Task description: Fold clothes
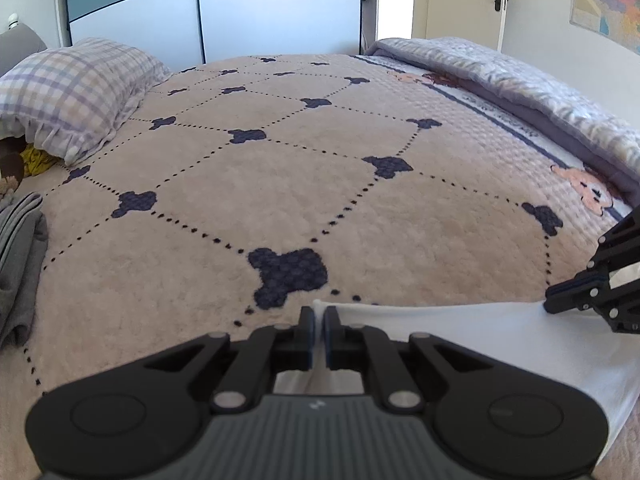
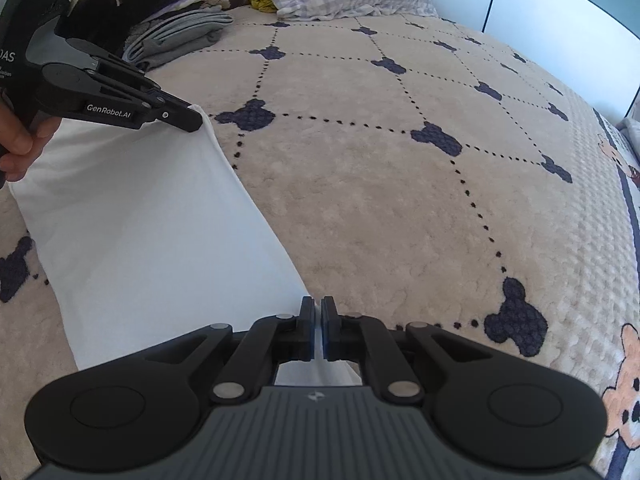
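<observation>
A white garment [image 2: 152, 224] lies on the beige bedspread [image 2: 400, 184], its far edge stretched between both grippers. My left gripper [image 1: 319, 312] is shut on one corner of the white garment [image 1: 460, 332]; the same gripper shows in the right wrist view at the upper left [image 2: 196, 120], held by a hand [image 2: 20, 148]. My right gripper [image 2: 319, 304] is shut on the other corner, with white cloth showing between its pads. In the left wrist view the right gripper [image 1: 552, 300] pinches the cloth at the right edge.
A stack of folded grey clothes [image 2: 184, 28] lies at the bed's left side, also seen as grey clothes [image 1: 20, 264]. A plaid pillow [image 1: 76, 92] sits at the head. A rolled quilt [image 1: 520, 84] runs along the far side. A wardrobe [image 1: 212, 8] and a door [image 1: 464, 0] stand behind.
</observation>
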Demonstrator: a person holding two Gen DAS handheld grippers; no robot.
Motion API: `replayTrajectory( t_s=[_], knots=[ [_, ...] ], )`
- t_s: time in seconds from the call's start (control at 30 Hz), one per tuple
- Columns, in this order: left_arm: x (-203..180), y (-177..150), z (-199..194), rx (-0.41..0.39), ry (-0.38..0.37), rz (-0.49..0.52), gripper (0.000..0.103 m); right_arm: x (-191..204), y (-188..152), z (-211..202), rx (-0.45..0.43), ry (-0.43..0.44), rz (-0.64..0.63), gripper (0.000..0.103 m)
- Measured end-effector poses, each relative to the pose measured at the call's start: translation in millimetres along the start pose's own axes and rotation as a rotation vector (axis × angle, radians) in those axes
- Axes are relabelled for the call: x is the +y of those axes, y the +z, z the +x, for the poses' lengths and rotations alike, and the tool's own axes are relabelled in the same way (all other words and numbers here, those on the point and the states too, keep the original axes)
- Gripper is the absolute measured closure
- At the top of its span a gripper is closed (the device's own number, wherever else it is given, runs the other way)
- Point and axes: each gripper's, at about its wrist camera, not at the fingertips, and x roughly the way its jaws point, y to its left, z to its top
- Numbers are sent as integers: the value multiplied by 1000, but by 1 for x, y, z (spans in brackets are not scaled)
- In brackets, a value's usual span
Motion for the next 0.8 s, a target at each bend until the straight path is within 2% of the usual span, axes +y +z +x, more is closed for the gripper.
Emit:
replayTrajectory(
  t_s=[0.07, 0.1, 0.13, 0.2, 0.27, 0.47, 0.6, 0.73, 0.8],
  knots=[
    [-3, -4, 6, 24, 9, 33, 93, -4, -2, 1, 4, -4, 17, 97],
    [-2, -5, 7, 26, 18, 34, 90, -7, -3, -1, 4, -4, 27, 93],
    [1, -5, 6, 28, 24, 23, 84, -9, -4, -5, -4, -12, 28, 88],
    [8, -3, 2, 24, 30, -6, 79, -19, -7, -19, -27, -45, 39, 83],
    [16, -2, -4, 16, 57, -39, 69, -34, -12, -34, -51, -76, 78, 82],
    [31, -5, -24, 2, 107, -107, 66, -81, -47, -79, -76, -176, 205, 79],
    [10, -14, -41, -18, 59, -46, 66, -95, -79, -100, -53, -212, 249, 78],
    [-19, -21, -51, -20, -2, 19, 65, -110, -109, -108, 13, -260, 291, 79],
    [-33, -22, -55, -20, -42, 38, 65, -116, -122, -112, 32, -255, 305, 78]
  ],
)
